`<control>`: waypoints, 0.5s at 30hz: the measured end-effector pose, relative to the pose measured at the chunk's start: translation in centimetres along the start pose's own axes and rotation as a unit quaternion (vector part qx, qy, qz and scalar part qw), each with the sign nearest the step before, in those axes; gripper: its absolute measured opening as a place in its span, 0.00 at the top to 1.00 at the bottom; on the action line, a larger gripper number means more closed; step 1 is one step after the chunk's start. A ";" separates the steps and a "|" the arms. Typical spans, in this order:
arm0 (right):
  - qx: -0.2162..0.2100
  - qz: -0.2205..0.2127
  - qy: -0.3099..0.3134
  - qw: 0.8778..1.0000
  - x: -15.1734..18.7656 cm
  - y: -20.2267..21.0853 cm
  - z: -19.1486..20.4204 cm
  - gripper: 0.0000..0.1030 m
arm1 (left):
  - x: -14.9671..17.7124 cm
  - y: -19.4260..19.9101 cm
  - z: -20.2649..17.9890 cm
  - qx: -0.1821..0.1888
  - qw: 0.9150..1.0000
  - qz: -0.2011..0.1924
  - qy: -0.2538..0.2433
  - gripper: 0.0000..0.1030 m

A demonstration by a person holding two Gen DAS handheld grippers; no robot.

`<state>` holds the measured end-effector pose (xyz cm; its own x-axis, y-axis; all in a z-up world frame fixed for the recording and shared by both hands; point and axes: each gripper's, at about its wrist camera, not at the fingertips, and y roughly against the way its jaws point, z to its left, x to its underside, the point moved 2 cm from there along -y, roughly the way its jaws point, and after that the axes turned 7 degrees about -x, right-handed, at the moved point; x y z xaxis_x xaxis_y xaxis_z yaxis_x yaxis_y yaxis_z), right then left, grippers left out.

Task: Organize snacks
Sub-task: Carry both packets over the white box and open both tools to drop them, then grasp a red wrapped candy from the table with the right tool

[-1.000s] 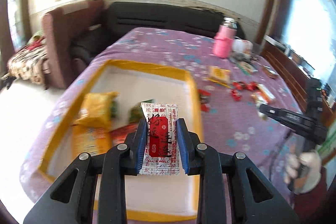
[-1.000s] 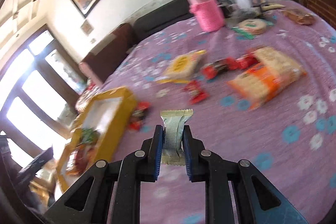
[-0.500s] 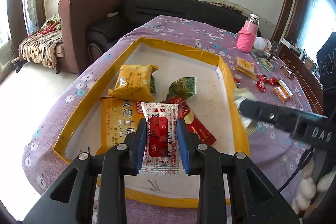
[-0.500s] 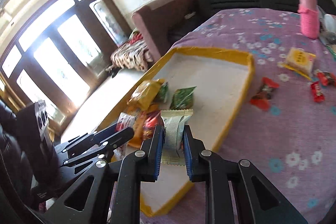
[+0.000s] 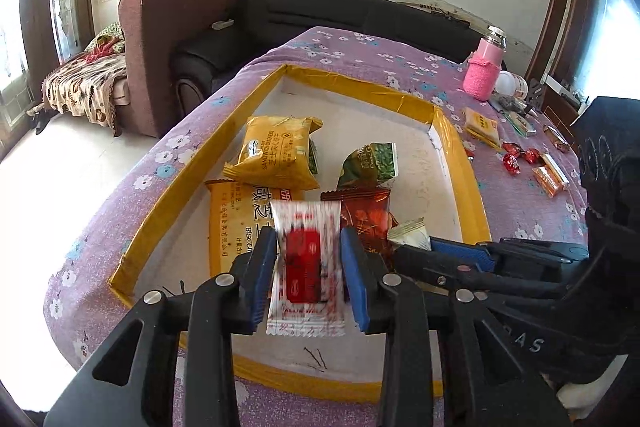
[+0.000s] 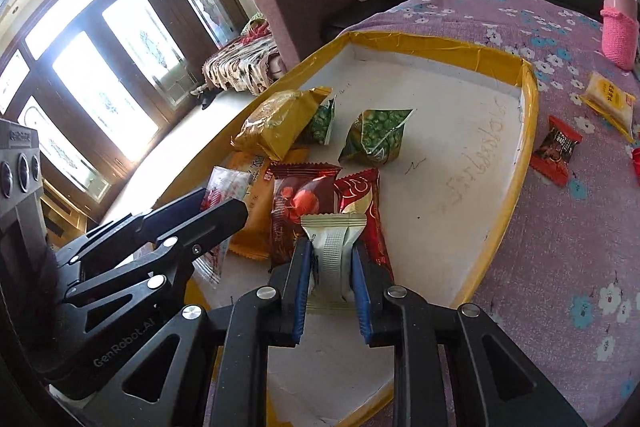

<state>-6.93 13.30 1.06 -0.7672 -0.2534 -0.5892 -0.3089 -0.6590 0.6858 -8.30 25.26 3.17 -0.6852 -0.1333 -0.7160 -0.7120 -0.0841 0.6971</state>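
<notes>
The left gripper (image 5: 308,267) has opened since half a second ago; its jaws now stand clear of the red-and-white sachet (image 5: 306,267), which shows blurred between them (whether either pad still touches it cannot be told), above the near edge of the tray (image 5: 460,167). The right gripper (image 6: 331,269) stays clamped on the grey-white packet (image 6: 334,259) and has moved in over the tray's near edge, just beside the left; below lie the yellow bags (image 5: 276,155), green pouch (image 5: 370,165) and red packets (image 6: 304,203).
</notes>
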 end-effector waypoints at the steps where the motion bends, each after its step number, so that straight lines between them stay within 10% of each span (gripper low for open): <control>1: 0.001 0.000 0.001 1.000 0.0 0.0 0.0 0.77 | -0.1 0.1 -0.1 0.000 1.000 -0.002 0.000 0.68; 8: -0.006 -0.023 -0.012 1.000 -0.5 1.6 -0.8 0.68 | -1.1 2.0 -0.3 -0.042 0.999 -0.020 0.008 0.36; 15: -0.006 -0.059 -0.027 0.998 -0.1 5.2 -2.2 0.61 | -1.4 4.6 -3.4 -0.059 0.996 -0.049 -0.035 0.34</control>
<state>-7.16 8.34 3.74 -0.7554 -0.1359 -0.6410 -0.3923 -0.6897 0.6086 -10.08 21.65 7.46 -0.6246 -0.0489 -0.7794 -0.7566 -0.2090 0.6195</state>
